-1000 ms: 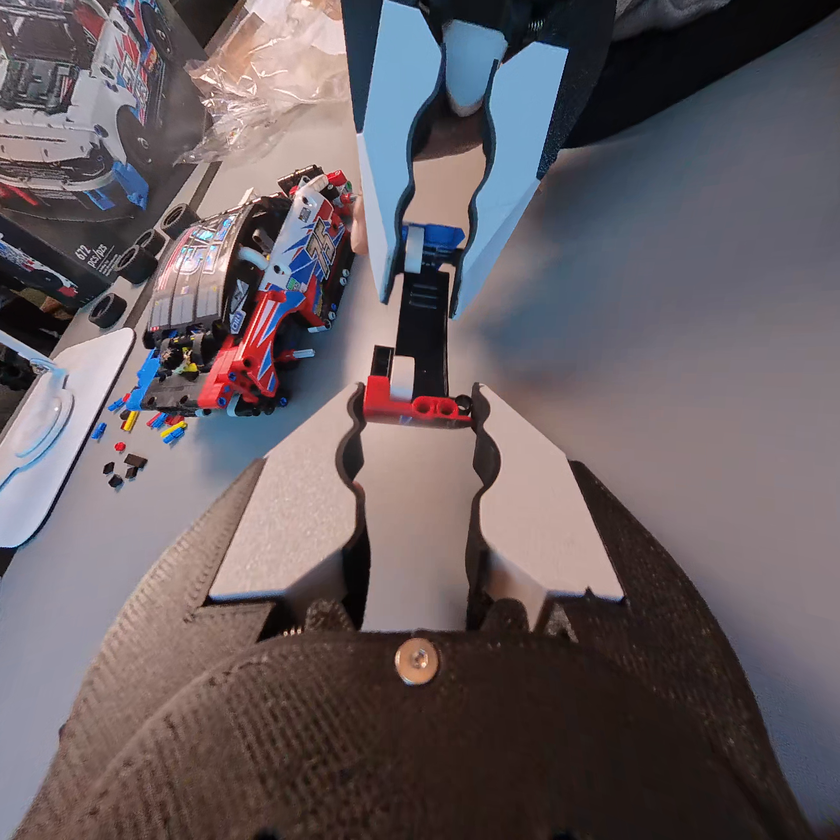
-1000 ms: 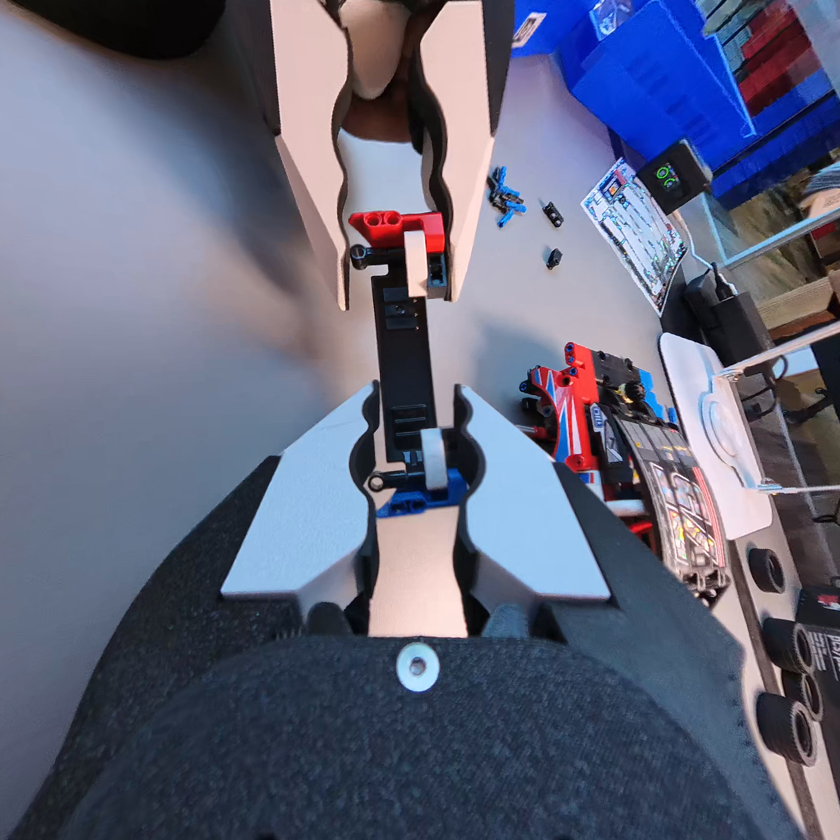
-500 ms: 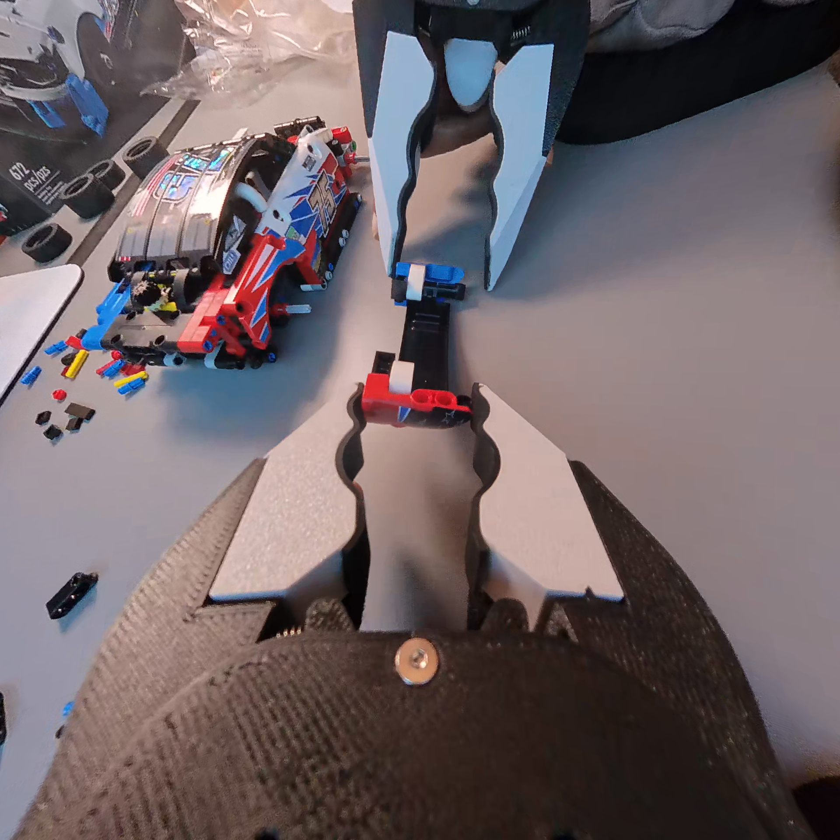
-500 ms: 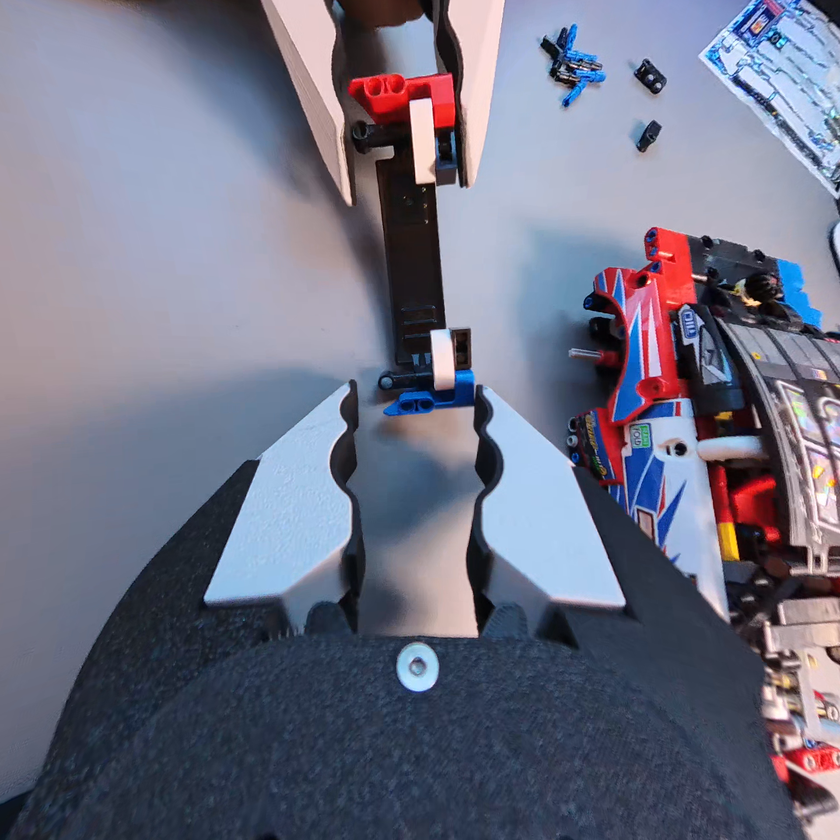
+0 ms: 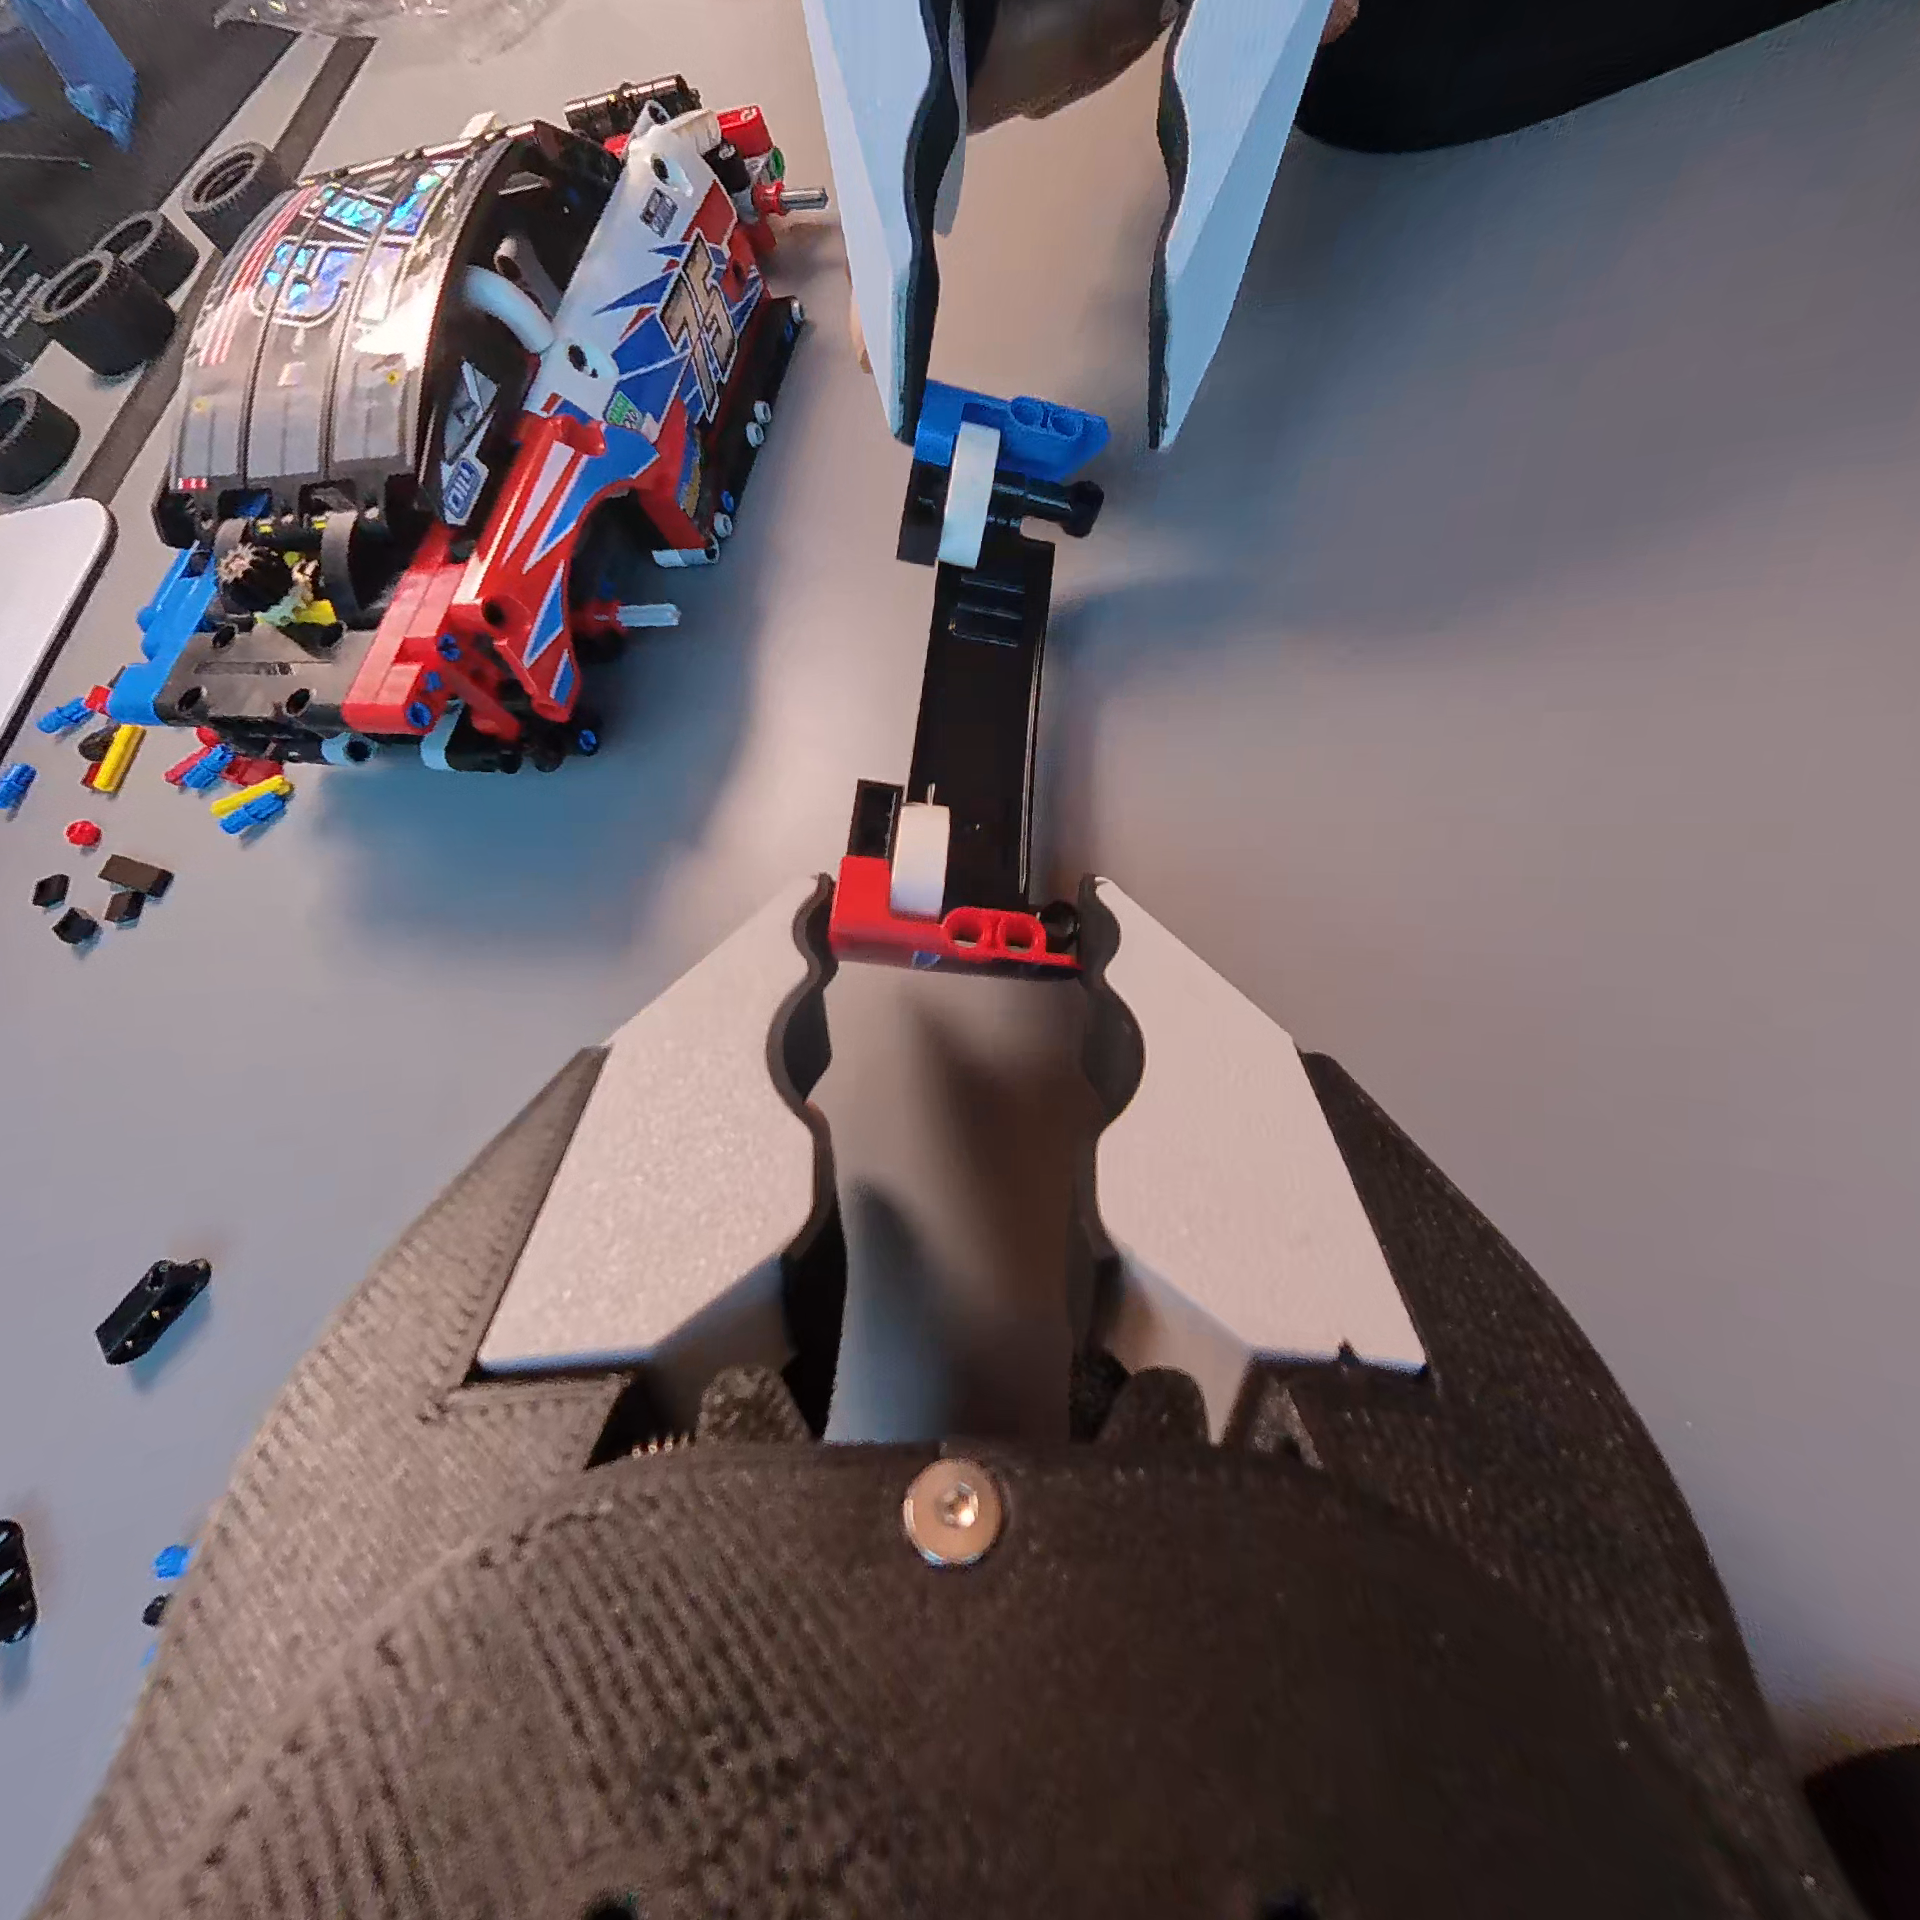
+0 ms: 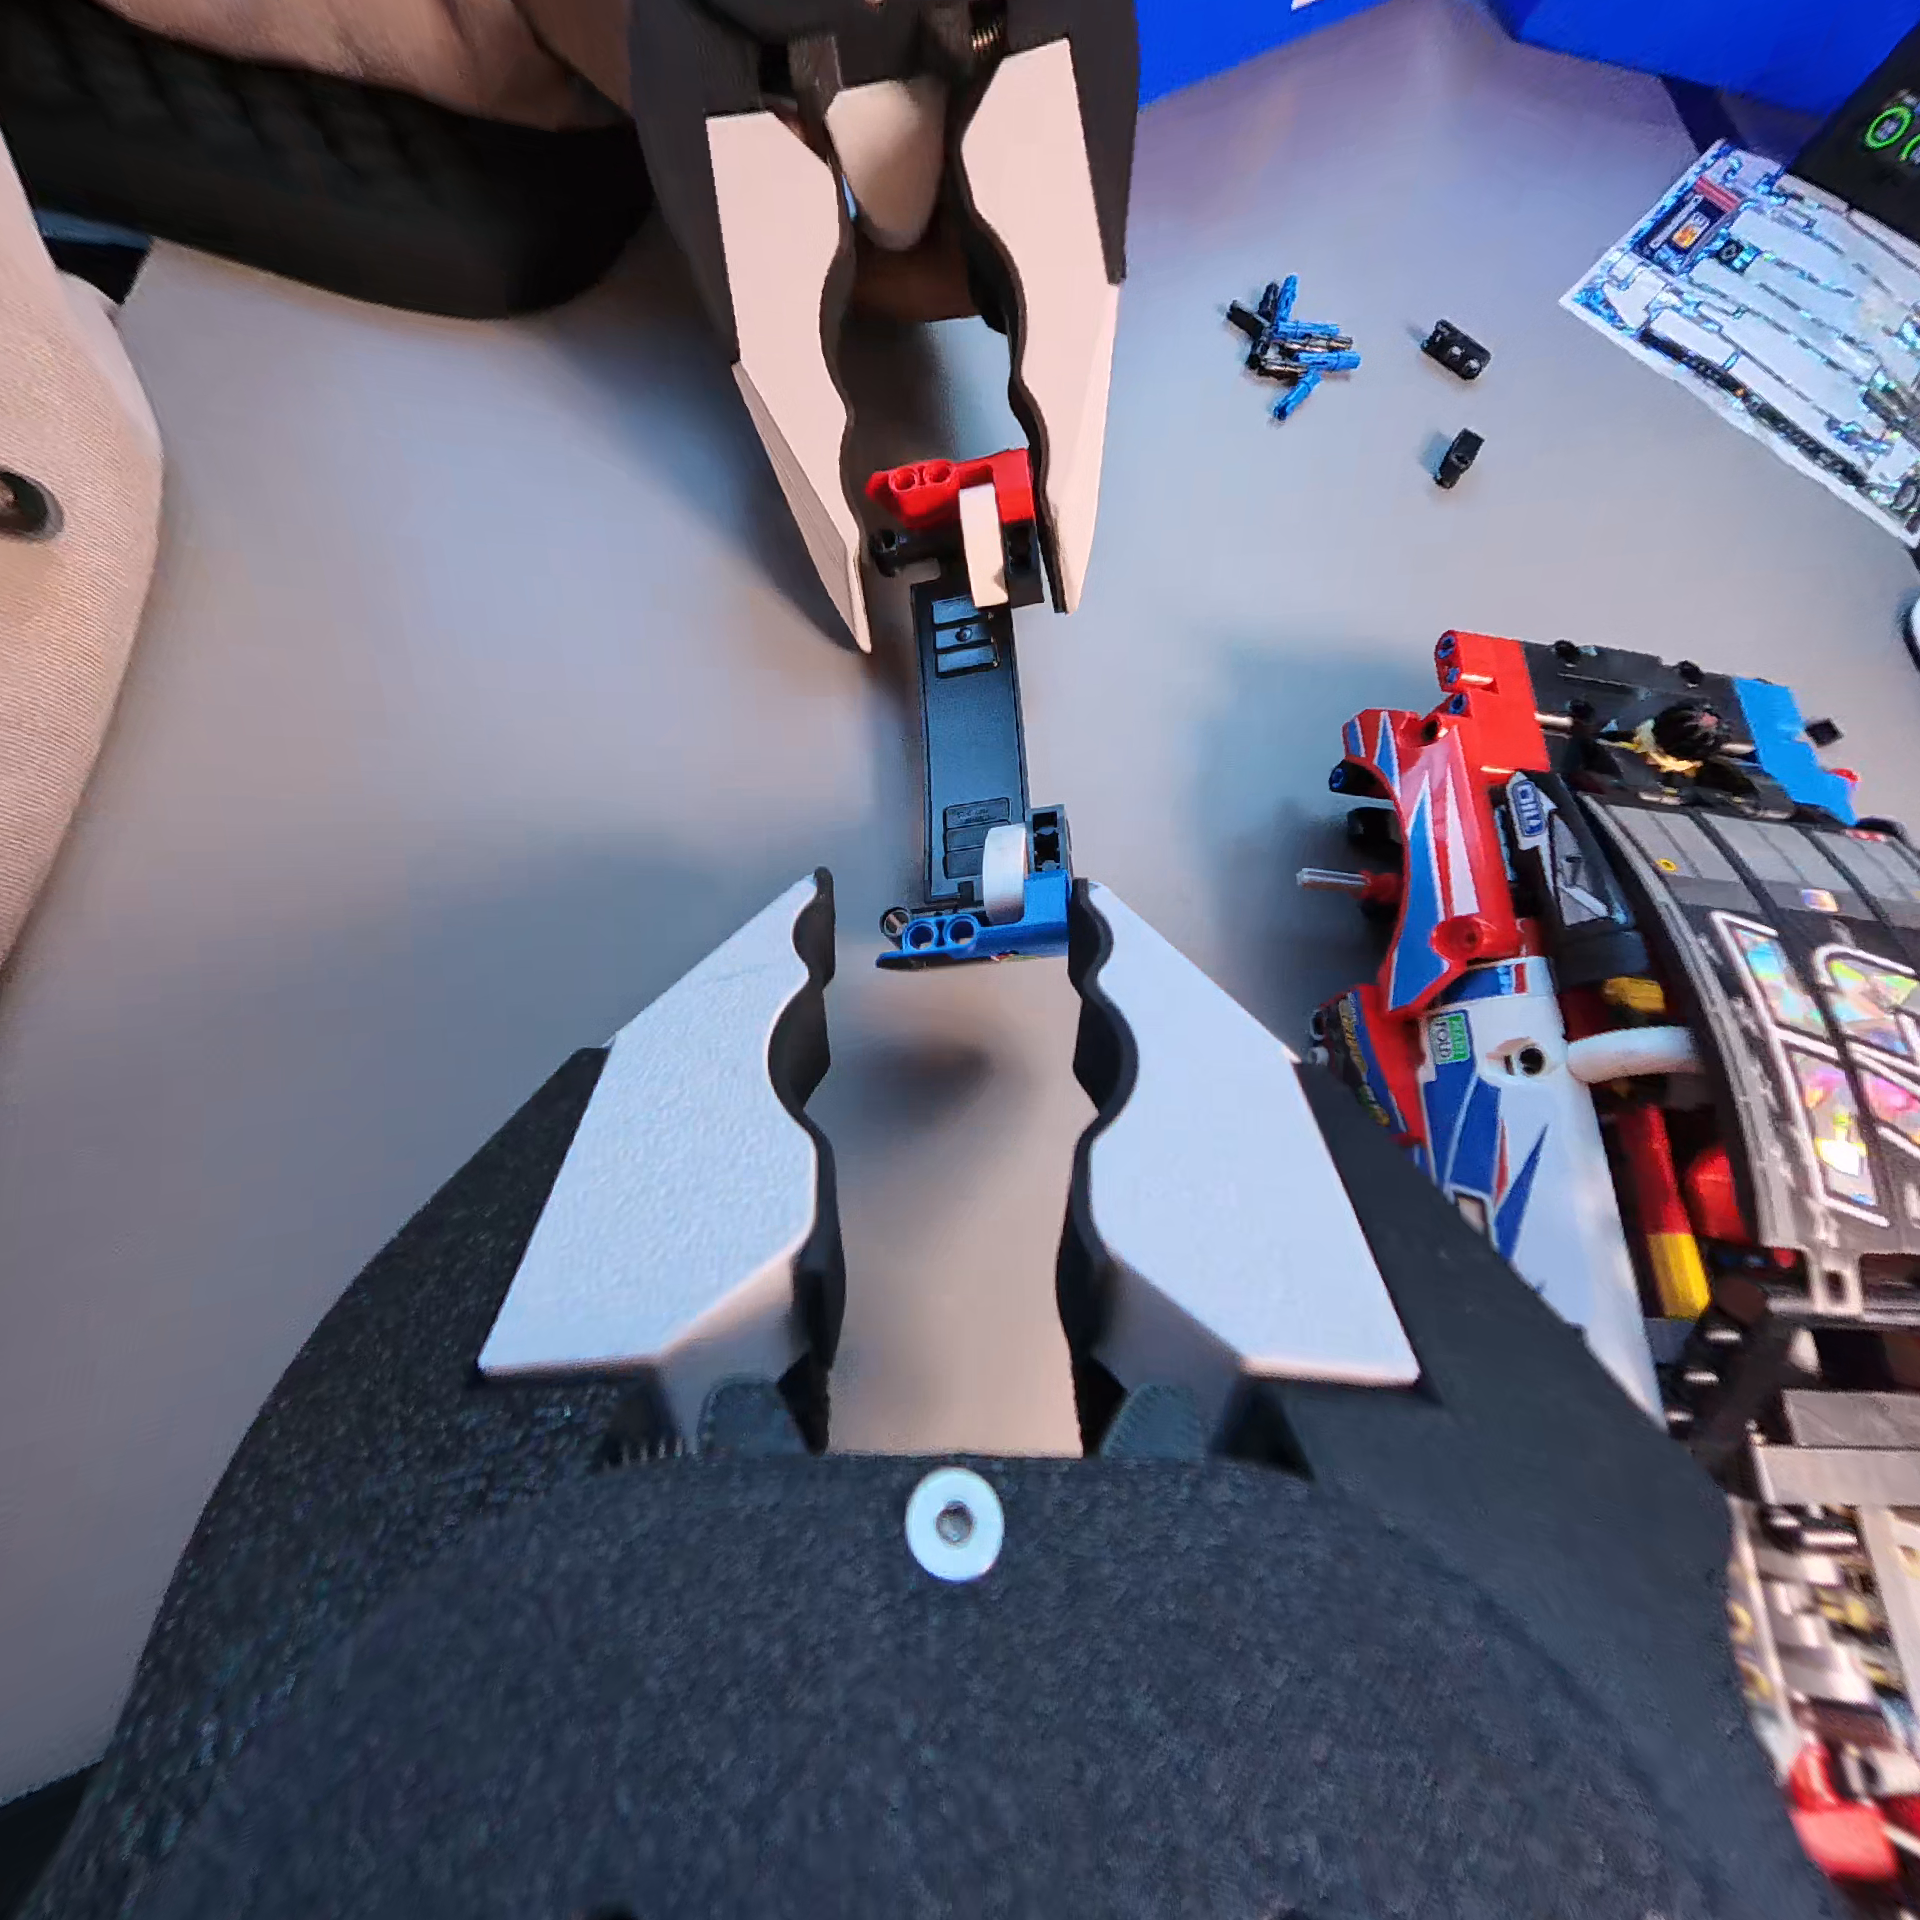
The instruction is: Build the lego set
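Observation:
A long black wing assembly point(image 5: 987, 675) has a red end point(image 5: 956, 925) and a blue end point(image 5: 1013, 426), each with a white piece. My left gripper point(image 5: 956, 914) is shut on the red end and holds the assembly a little above the grey table. My right gripper point(image 6: 951, 904) is open, and its fingertips flank the blue end point(image 6: 977, 925), with a gap on the left side. The same assembly point(image 6: 971, 748) and the left gripper point(image 6: 961, 613) show in the right wrist view. The part-built red, white and blue race car point(image 5: 468, 436) sits beside them; it also shows in the right wrist view point(image 6: 1662, 987).
Black tyres point(image 5: 104, 301) and the set's box point(image 5: 62, 104) lie beyond the car. Small loose pieces point(image 5: 114, 883) and a black connector point(image 5: 151, 1309) lie on the left. Blue pins point(image 6: 1288, 343), a sticker sheet point(image 6: 1787, 312) and blue bins point(image 6: 1558, 42) are at the far side. My right tips are about 25 centimeters from the black connector point(image 5: 151, 1309), my left tips only 15 centimeters. The right camera catches it too, in the right wrist view point(image 6: 1458, 450).
My right gripper opened and let go of the blue end, drew back, then came in again beside it. My left gripper kept its hold on the red end.

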The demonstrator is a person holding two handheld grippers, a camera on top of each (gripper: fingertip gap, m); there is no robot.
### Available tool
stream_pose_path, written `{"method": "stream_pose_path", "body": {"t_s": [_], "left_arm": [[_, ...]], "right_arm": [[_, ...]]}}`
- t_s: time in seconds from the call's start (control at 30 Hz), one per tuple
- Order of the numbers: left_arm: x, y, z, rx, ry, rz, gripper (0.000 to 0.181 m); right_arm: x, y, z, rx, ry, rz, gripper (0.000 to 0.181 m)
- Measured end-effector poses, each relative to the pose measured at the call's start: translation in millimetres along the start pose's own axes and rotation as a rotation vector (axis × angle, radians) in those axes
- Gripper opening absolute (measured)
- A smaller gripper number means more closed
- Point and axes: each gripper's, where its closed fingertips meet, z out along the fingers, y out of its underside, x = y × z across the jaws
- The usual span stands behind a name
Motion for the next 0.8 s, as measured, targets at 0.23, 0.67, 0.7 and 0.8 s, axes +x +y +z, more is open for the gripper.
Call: {"method": "stream_pose_path", "body": {"t_s": [0.23, 0.67, 0.7, 0.8], "left_arm": [[3, 0, -1, 0.005, 0.019, 0.018, 0.044], [3, 0, -2, 0.013, 0.017, 0.030, 0.044], [3, 1, -2, 0.010, 0.016, 0.029, 0.044], [4, 1, -2, 0.006, 0.020, 0.026, 0.044]], "right_arm": [[3, 19, 4, -0.073, 0.022, -0.017, 0.027], [4, 21, 5, -0.092, 0.030, -0.013, 0.028], [4, 20, 5, -0.096, 0.034, -0.018, 0.028], [5, 9, 4, -0.050, 0.054, -0.023, 0.019]]}}
